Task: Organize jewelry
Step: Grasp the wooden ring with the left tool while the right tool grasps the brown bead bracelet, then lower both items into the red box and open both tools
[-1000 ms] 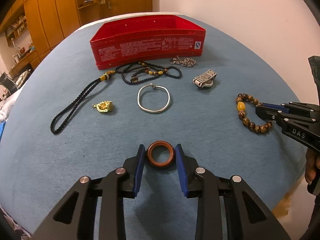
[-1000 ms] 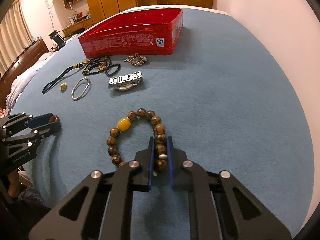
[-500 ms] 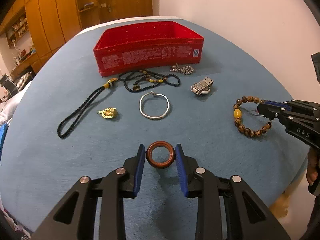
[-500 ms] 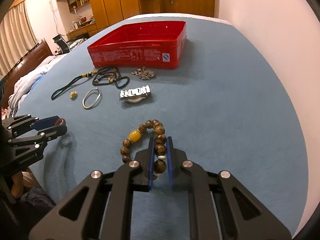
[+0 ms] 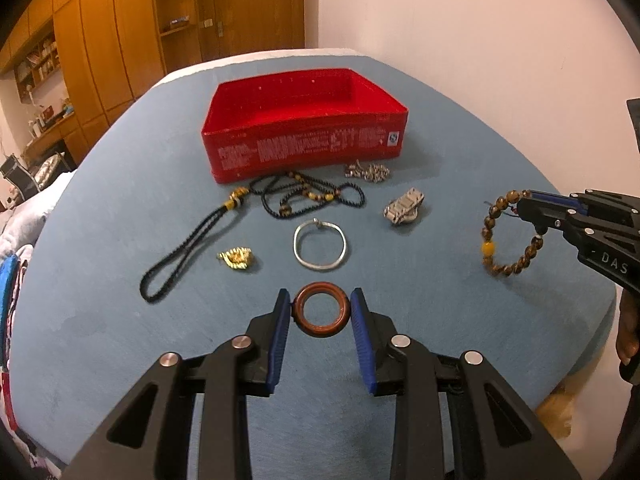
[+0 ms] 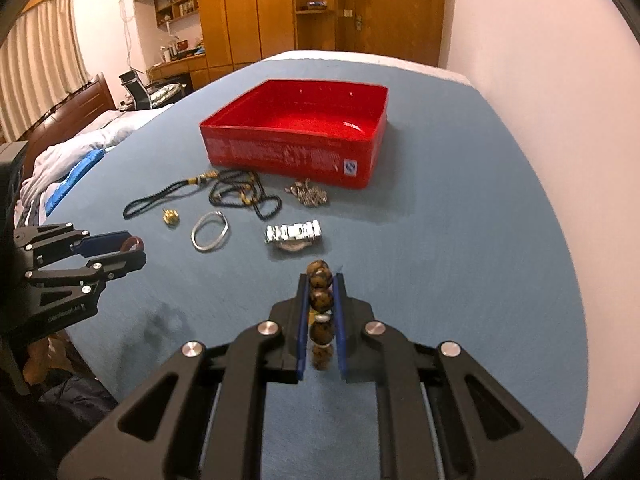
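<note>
Mid-frame in the left view, a bangle, watch and necklaces block the way to the red box; bare surface runs up the right of the right view.

"DAS" in white on side of right gripper body. Red box: front wall has blocks of white print, too small to read, plus small blue-white logo sticker at right end. Left gripper body has faint lettering, unreadable.
</note>
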